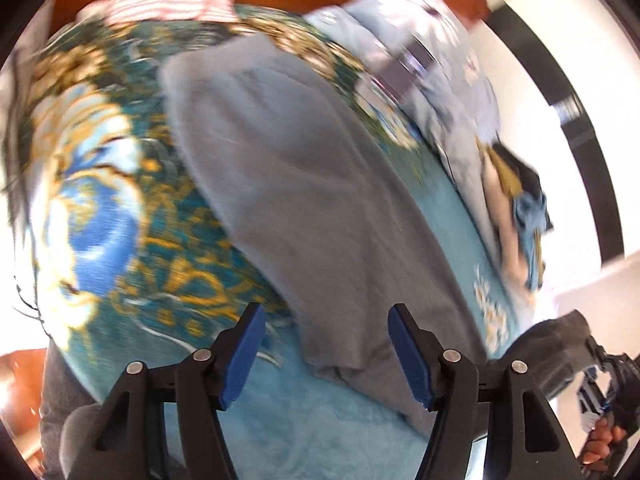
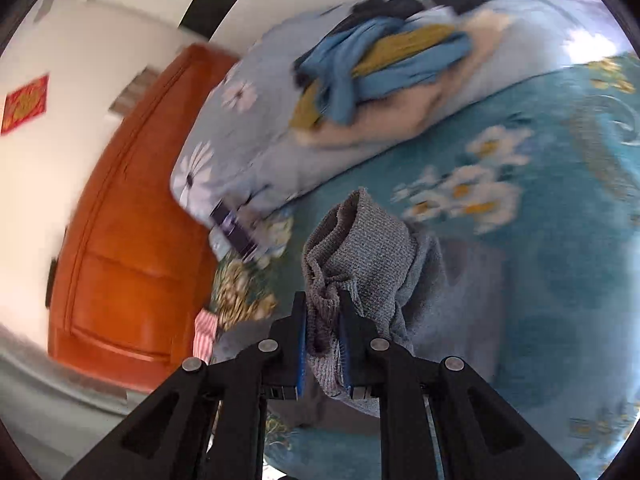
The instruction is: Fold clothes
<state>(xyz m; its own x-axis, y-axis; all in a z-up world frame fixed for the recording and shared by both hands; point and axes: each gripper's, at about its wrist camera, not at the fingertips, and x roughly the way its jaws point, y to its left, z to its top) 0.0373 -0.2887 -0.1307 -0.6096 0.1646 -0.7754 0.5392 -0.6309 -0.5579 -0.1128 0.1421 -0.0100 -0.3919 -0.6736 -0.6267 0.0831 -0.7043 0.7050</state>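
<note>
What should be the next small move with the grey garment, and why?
Probably the right claw should carry its pinched edge of the grey garment across the part lying on the teal blanket, to make a fold. The right claw is shut on bunched fabric, lifted off the bed, while the left claw stands open over the near edge, gripping nothing.
</note>
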